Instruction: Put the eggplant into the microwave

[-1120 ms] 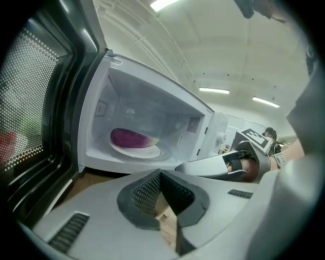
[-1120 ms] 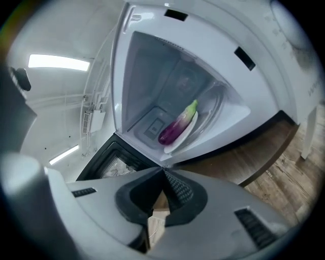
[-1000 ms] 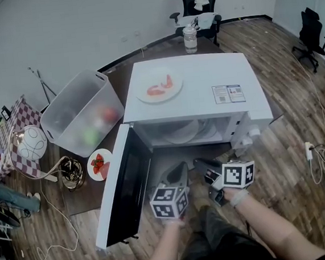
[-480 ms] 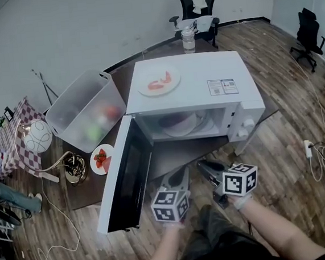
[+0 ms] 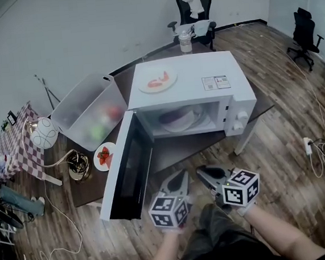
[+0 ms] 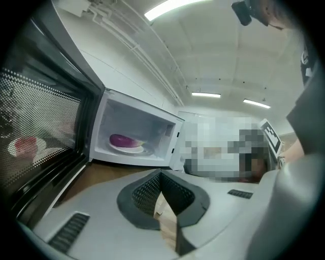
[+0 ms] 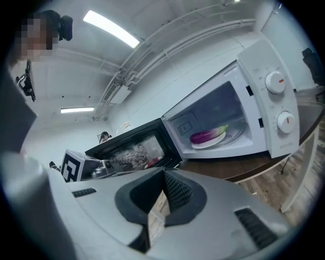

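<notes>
The purple eggplant lies on the white plate inside the white microwave, whose door hangs open to the left. It also shows in the left gripper view as the eggplant and in the right gripper view as the eggplant. My left gripper and right gripper hover side by side in front of the table, well short of the cavity. Both are shut with nothing in them: the left gripper and the right gripper show pads pressed together.
A plate of red food sits on top of the microwave. A clear plastic bin and a small plate of strawberries stand left of the door. A bottle and an office chair are behind. Cables lie on the floor at right.
Both grippers have drawn back from the microwave toward the person and risen a little. The right one has rolled. The eggplant in the cavity has come into plainer view.
</notes>
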Available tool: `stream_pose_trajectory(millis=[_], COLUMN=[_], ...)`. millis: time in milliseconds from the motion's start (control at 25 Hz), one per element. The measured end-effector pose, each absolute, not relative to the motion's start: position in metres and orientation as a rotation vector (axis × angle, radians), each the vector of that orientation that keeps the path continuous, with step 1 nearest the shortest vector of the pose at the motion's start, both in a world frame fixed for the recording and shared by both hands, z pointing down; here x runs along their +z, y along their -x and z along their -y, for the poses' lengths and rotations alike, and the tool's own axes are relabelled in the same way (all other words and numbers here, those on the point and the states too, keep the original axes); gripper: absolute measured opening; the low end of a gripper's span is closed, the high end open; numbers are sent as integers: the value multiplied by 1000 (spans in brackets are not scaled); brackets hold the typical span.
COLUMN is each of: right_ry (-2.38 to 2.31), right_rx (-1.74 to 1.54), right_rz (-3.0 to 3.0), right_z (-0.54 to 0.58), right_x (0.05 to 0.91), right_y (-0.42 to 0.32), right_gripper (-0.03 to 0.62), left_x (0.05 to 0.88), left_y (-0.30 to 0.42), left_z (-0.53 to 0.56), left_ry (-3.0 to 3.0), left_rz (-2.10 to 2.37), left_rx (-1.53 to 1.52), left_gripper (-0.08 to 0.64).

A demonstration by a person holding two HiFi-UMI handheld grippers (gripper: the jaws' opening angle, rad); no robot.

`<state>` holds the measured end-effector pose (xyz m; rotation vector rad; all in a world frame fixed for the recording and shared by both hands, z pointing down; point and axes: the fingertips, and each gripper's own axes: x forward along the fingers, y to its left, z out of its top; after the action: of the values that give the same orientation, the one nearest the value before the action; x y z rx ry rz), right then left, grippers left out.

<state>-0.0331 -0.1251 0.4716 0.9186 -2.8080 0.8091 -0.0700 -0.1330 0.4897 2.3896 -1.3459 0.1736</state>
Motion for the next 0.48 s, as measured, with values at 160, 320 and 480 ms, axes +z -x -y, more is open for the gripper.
stream_pose_trajectory(millis=[160,320,480], right_ry=[-923,-909,-871], right_rx=[788,752,685], right_rz=[2829,2859,2892], right_z=[101,81,59], right_x=[463,453,440], right_y=[29,28,26], right_gripper=[0,0,0], left_x=[481,472,464], left_y=[71,71,69], left_z=[112,96,76], left_ry=[-2399,-2408,-2423], left_rz=[1350,1360,1364], left_rx=[148,119,98], left_gripper=[0,0,0])
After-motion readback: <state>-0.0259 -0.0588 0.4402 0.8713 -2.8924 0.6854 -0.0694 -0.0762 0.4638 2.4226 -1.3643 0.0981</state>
